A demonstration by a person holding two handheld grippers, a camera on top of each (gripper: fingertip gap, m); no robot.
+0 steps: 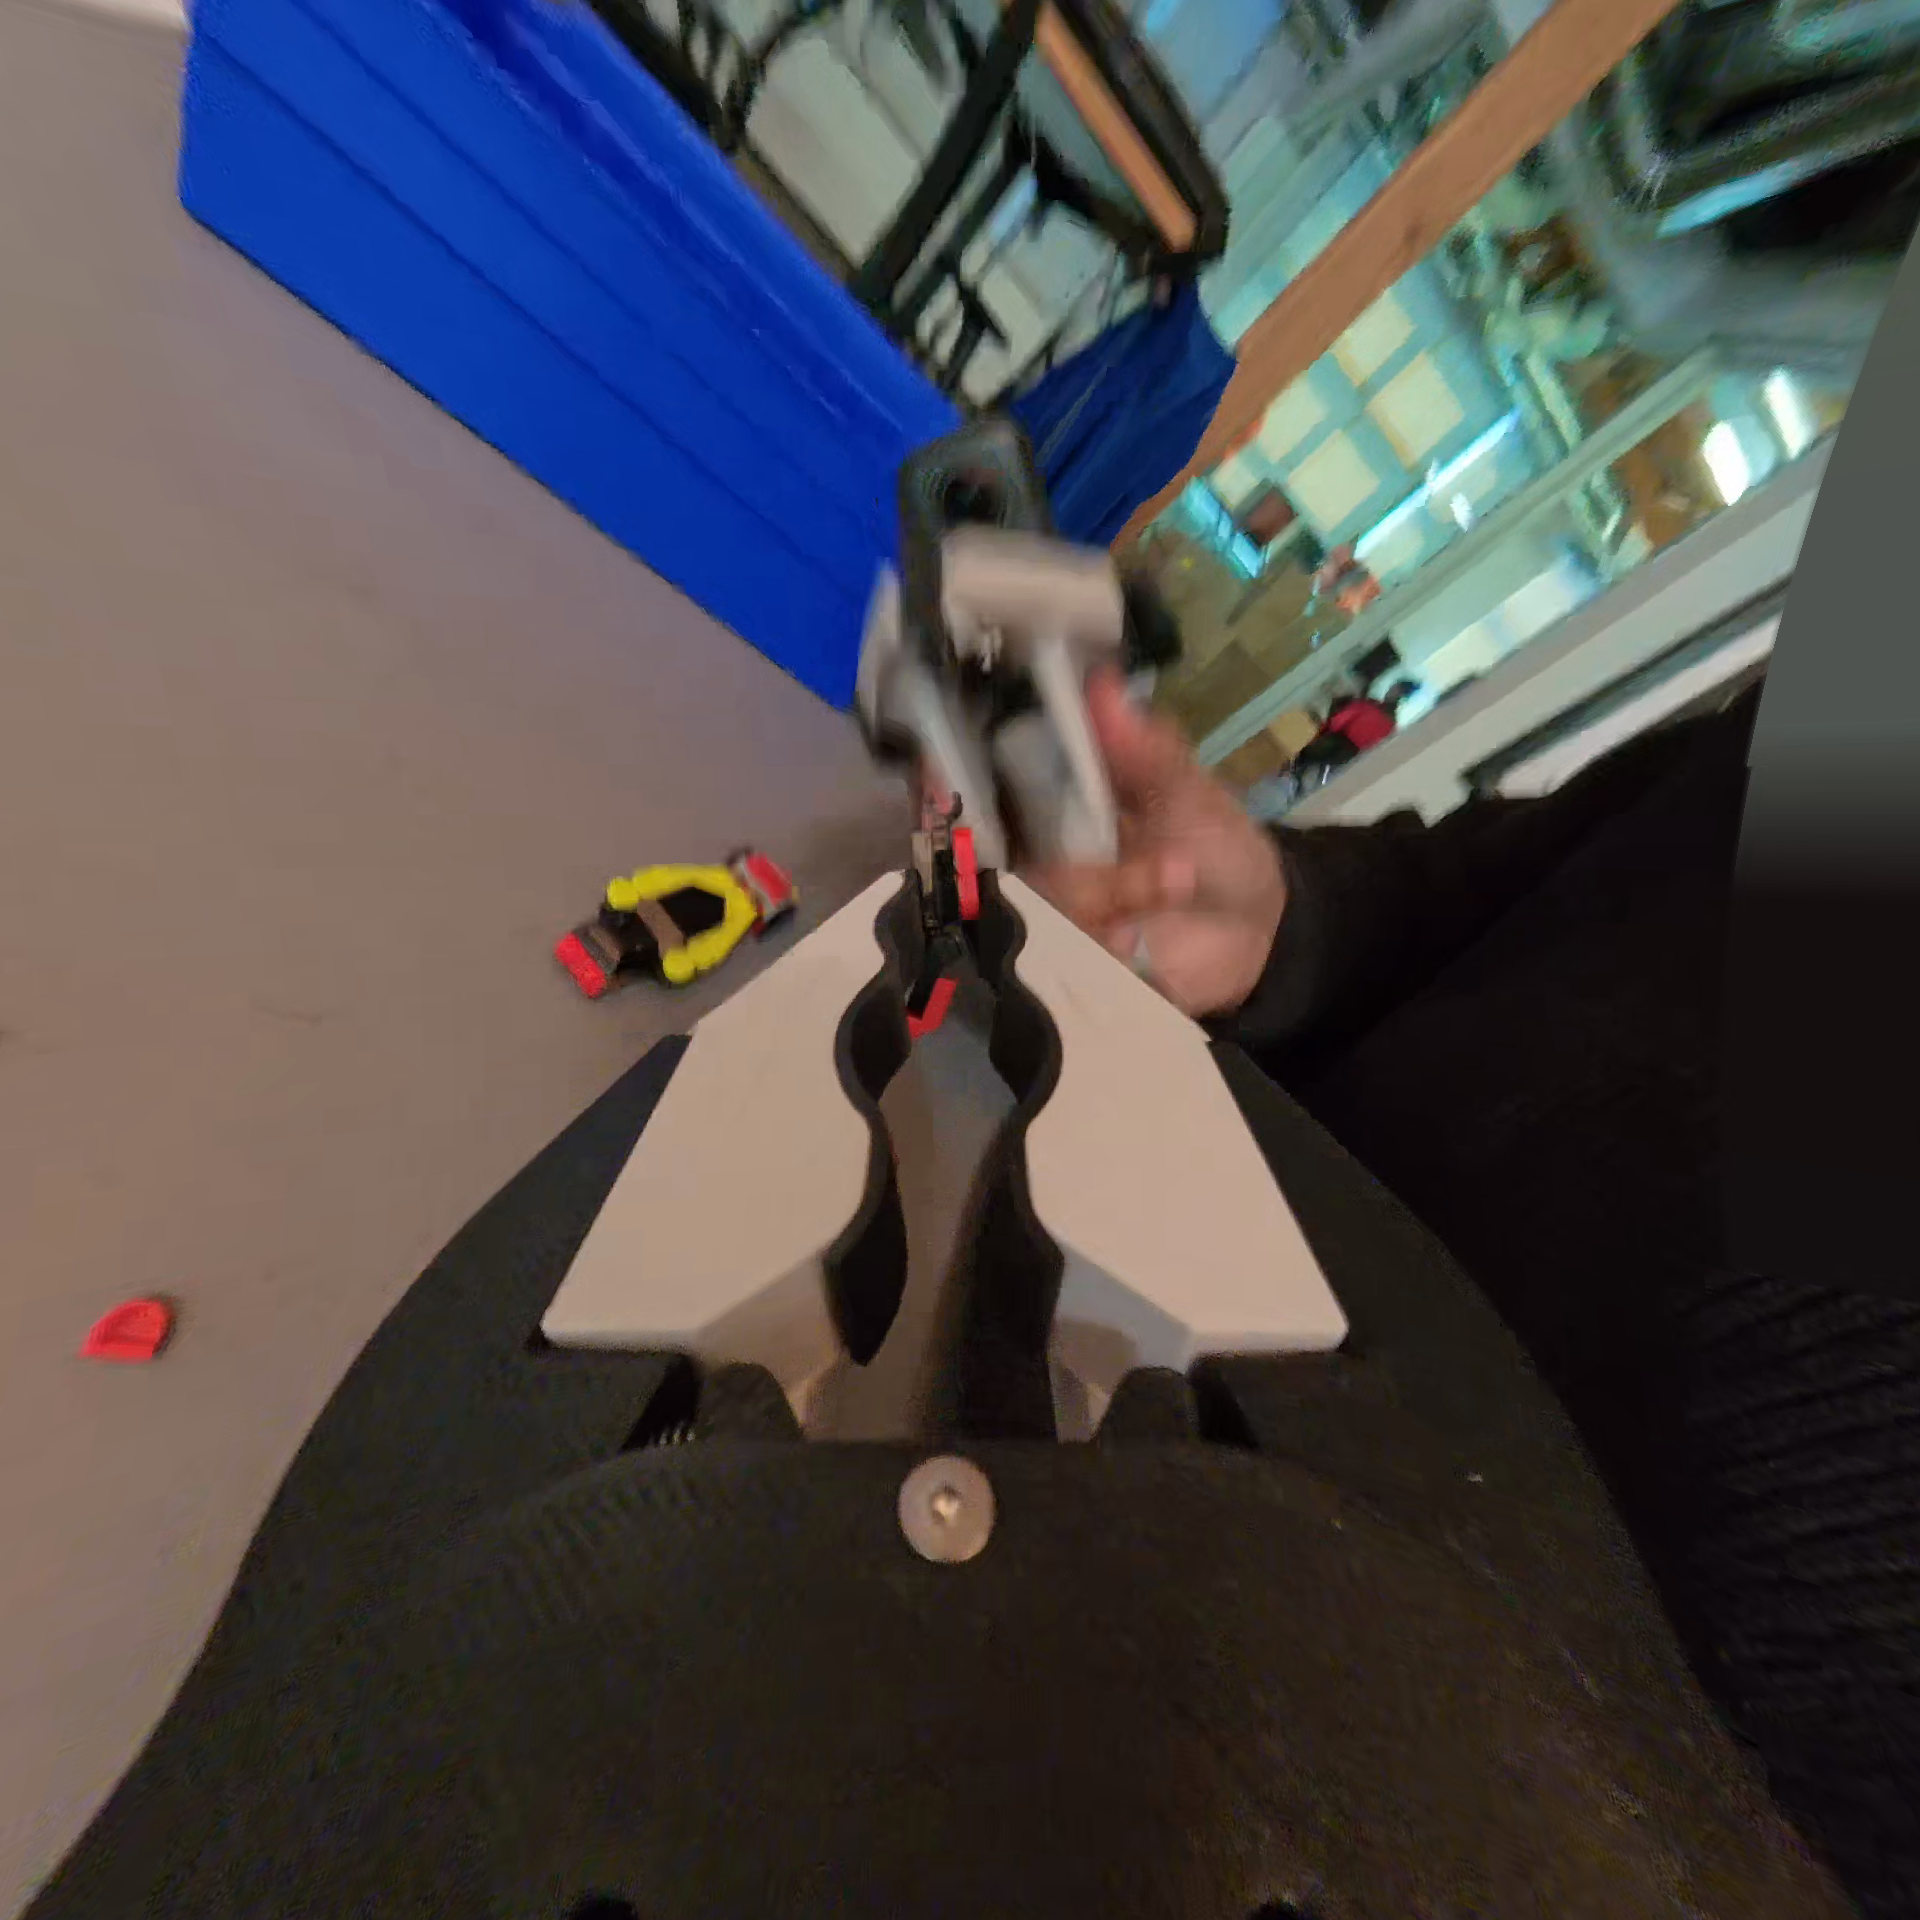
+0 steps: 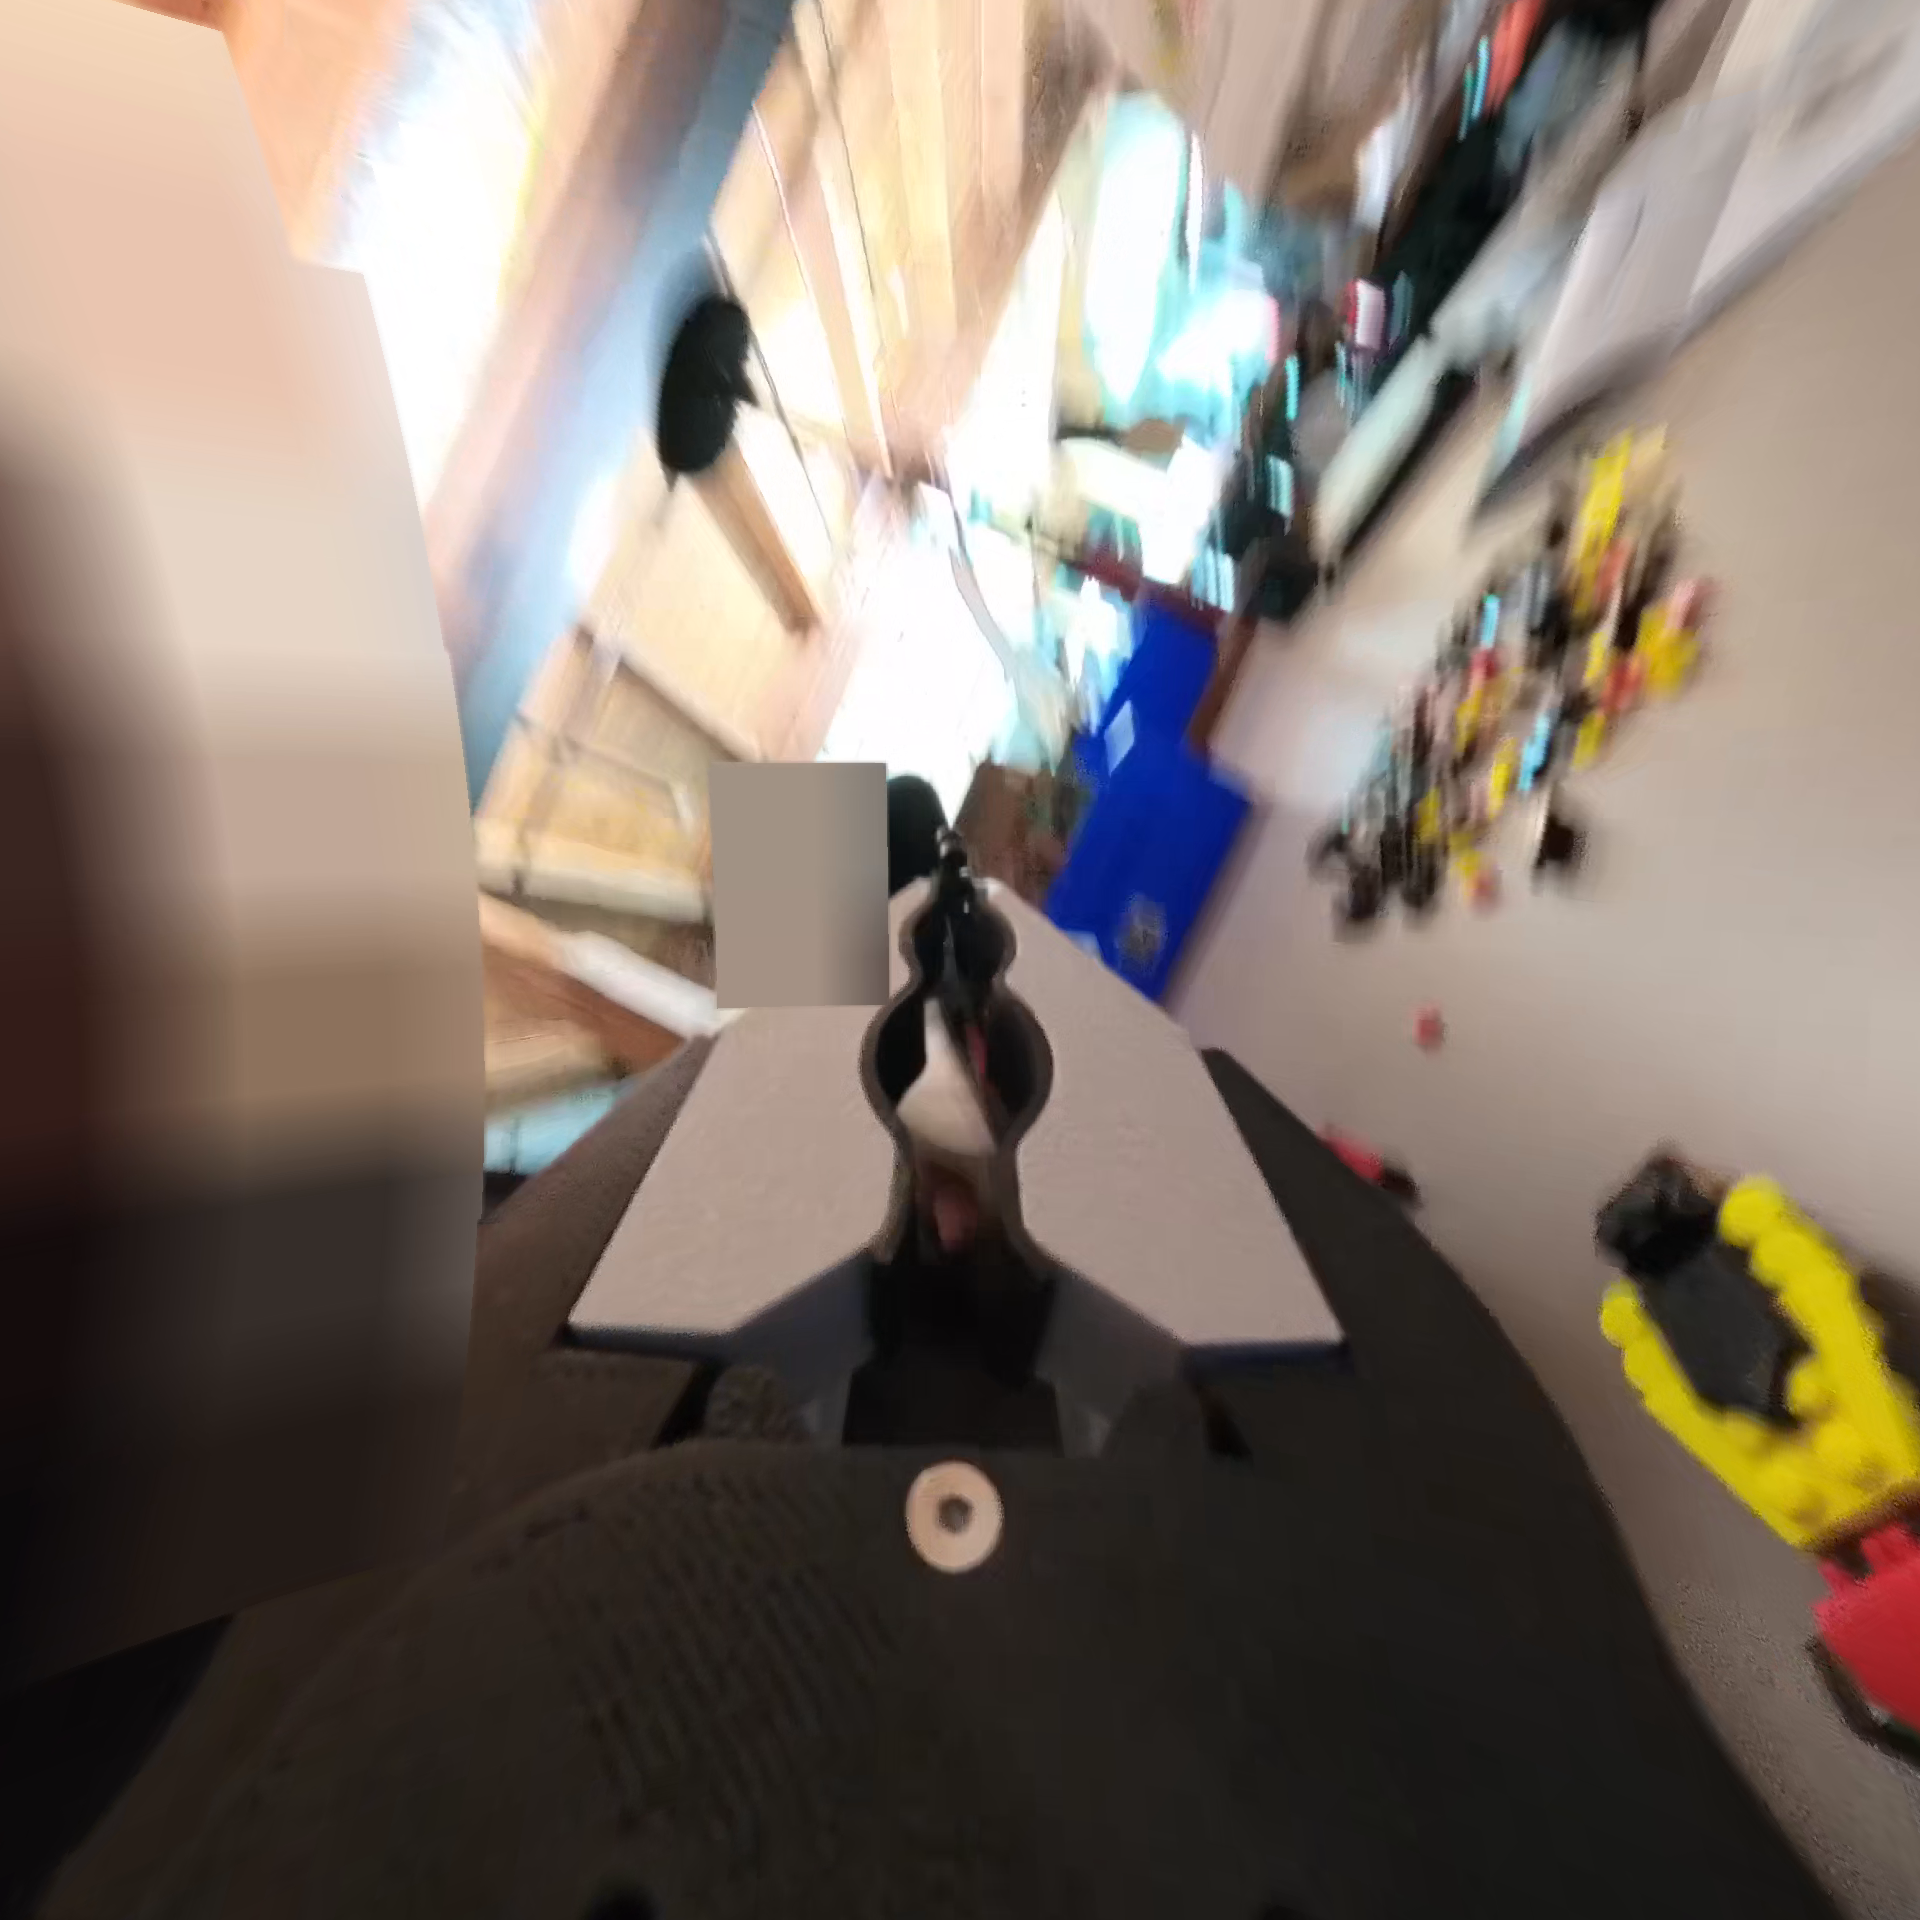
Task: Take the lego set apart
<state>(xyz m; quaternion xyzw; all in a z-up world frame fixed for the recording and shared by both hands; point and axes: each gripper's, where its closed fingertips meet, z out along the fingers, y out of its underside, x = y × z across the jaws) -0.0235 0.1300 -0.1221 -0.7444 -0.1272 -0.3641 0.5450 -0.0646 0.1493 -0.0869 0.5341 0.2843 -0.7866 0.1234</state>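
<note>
Both tools are lifted off the bench (image 1: 312,644) and meet in the air, tip to tip, so that I can pull one small lego sub-assembly apart between them.

Left tool (image 1: 948,914): jaws nearly shut, pinching a small black-and-red lego piece (image 1: 951,883) at the tips. A red part of it sits lower in the gap. I hold it this way to anchor one end.

Right tool (image 2: 951,904): jaws close together on something thin and black at the tips; the view is blurred with motion, so I cannot tell whether it is the same piece or a part just freed. In the left wrist view this tool (image 1: 971,748) comes in from beyond, held by my right hand (image 1: 1174,894), touching or almost touching the pinched piece.

The rest of the set lies on the bench: a yellow, black and red chassis section (image 1: 675,925) well left of the tools, and a lone red piece (image 1: 130,1330) near the left edge. A blurred heap of loose parts (image 2: 1538,707) lies farther off, beside a blue bin (image 1: 499,270).

Judgement: disassembly is under way, not finished.
</note>
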